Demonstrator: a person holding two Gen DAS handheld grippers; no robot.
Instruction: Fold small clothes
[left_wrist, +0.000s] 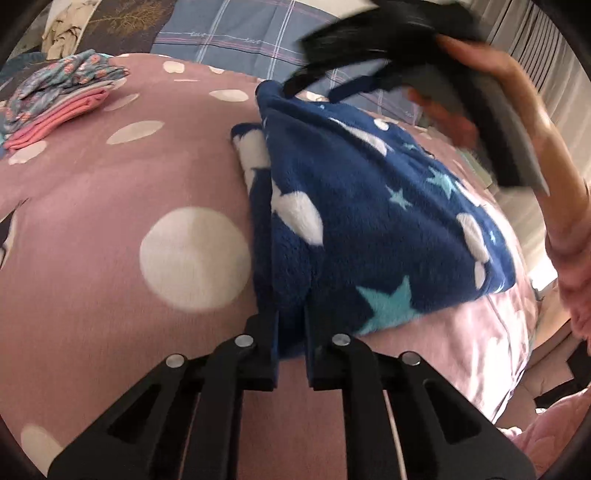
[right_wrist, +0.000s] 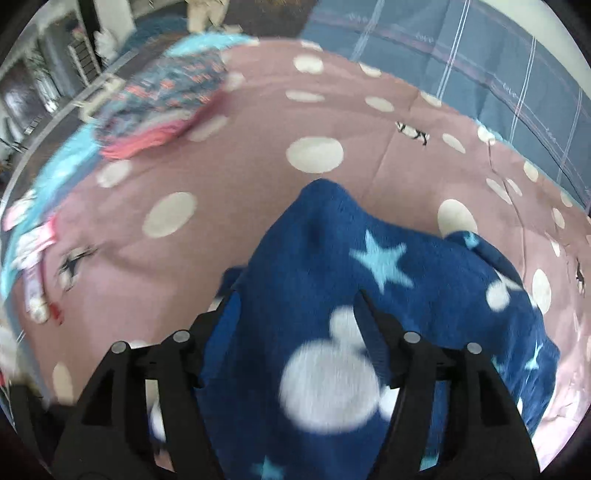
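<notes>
A navy fleece garment (left_wrist: 362, 206) with white blobs and light-blue stars lies partly folded on the pink dotted bedcover (left_wrist: 110, 206). My left gripper (left_wrist: 291, 332) is shut on its near edge, the cloth pinched between the two narrow-set fingers. In the right wrist view the same fleece (right_wrist: 325, 266) bunches up between the wide-spread fingers of my right gripper (right_wrist: 295, 306), which stands open. In the left wrist view a hand (left_wrist: 517, 96) holds that gripper, blurred, above the garment's far corner.
A stack of folded clothes (left_wrist: 62, 99), floral on top and pink below, sits at the bedcover's far left, also seen as the stack (right_wrist: 166, 99). Blue plaid bedding (left_wrist: 229, 33) lies behind. Small pink and white items (right_wrist: 33, 258) lie at the left edge.
</notes>
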